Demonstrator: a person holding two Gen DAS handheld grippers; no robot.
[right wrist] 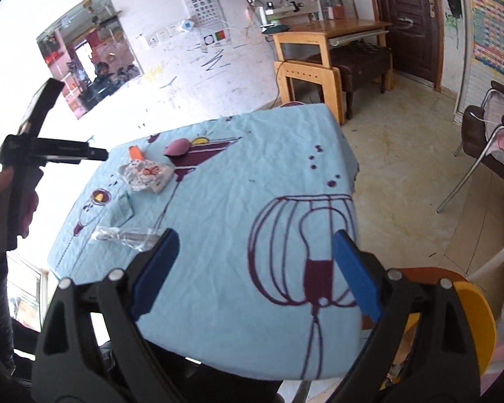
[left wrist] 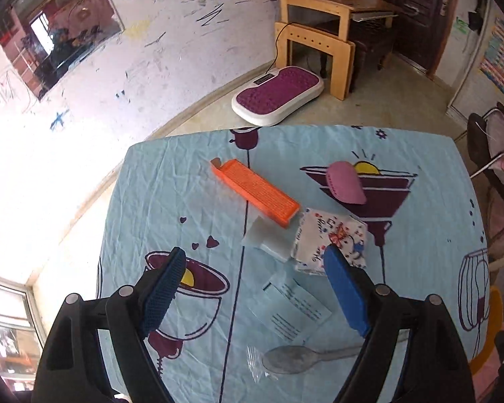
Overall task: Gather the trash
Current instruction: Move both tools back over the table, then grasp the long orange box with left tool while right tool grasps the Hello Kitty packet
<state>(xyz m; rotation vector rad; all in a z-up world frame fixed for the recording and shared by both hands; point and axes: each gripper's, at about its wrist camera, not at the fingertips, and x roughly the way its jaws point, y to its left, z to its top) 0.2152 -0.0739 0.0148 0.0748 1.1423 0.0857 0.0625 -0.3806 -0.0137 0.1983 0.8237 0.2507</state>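
Left gripper (left wrist: 257, 288): jaws spread wide, nothing between the blue pads, hovering over the table (left wrist: 171, 181) with its light-blue printed cloth. Directly ahead of its fingertips: white wrapper (left wrist: 268, 239) touching the patterned paper scrap (left wrist: 332, 238); beyond these the orange box (left wrist: 255, 192) and a pink pouch (left wrist: 346, 183). Beneath the jaws: printed leaflet (left wrist: 290, 309) and a plastic-wrapped spoon (left wrist: 292, 360). Right gripper (right wrist: 252, 270): jaws likewise released, empty, over bare cloth, the trash well off to its left.

Black gripper (left wrist: 255, 278) frames, blue ribbed pads (left wrist: 164, 288), silver screws
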